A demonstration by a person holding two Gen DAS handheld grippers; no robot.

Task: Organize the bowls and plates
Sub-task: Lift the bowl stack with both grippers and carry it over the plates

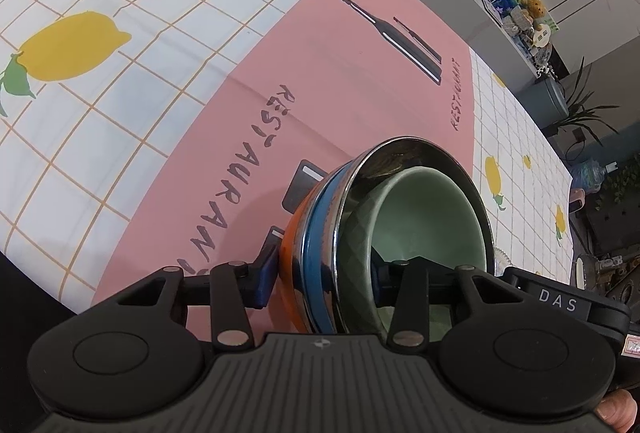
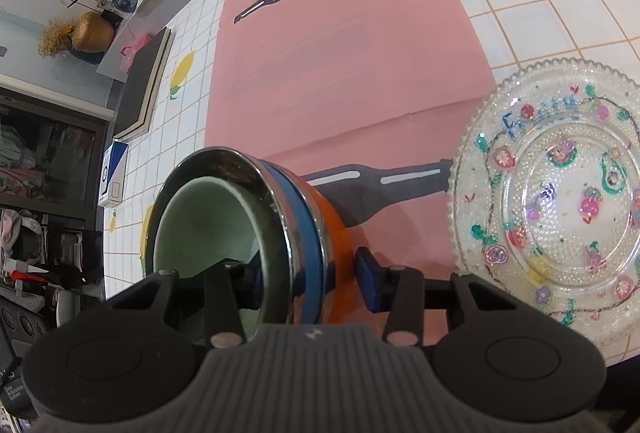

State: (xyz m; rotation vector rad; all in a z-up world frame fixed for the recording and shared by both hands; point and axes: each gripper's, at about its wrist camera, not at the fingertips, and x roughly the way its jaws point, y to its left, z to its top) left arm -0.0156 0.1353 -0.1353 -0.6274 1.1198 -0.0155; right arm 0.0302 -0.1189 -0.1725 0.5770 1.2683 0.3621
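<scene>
Nearest to me, my left claw [image 1: 320, 273] straddles the rim of the bowl stack [image 1: 384, 233]: one blue pad [image 1: 266, 273] sits outside against the orange bowl [image 1: 290, 261], and the other finger reaches inside the green bowl [image 1: 420, 217], so the jaws stand part open with the whole nested wall between them. The outer pad looks to be touching; the inner one is mostly hidden, so I judge this a pinch but cannot confirm it. My right claw [image 2: 308, 281] takes the opposite side of the same stack the same way, one finger inside the green bowl, the blue pad [image 2: 370, 283] outside. That pad shows a sliver of pink beside the orange wall, so I cannot tell if it presses yet. Two grips on opposite rims make sense to me: the stack of orange, blue [image 2: 310, 245], steel [image 2: 224, 161] and green bowls is heavy and would tip from one side. The stack sits on the pink placemat [image 1: 320, 65]. Just to its right lies the glass plate [image 2: 560, 201] painted with fruit, overlapping the mat's edge. Beyond stretches the lemon-print tablecloth [image 1: 100, 113].
</scene>
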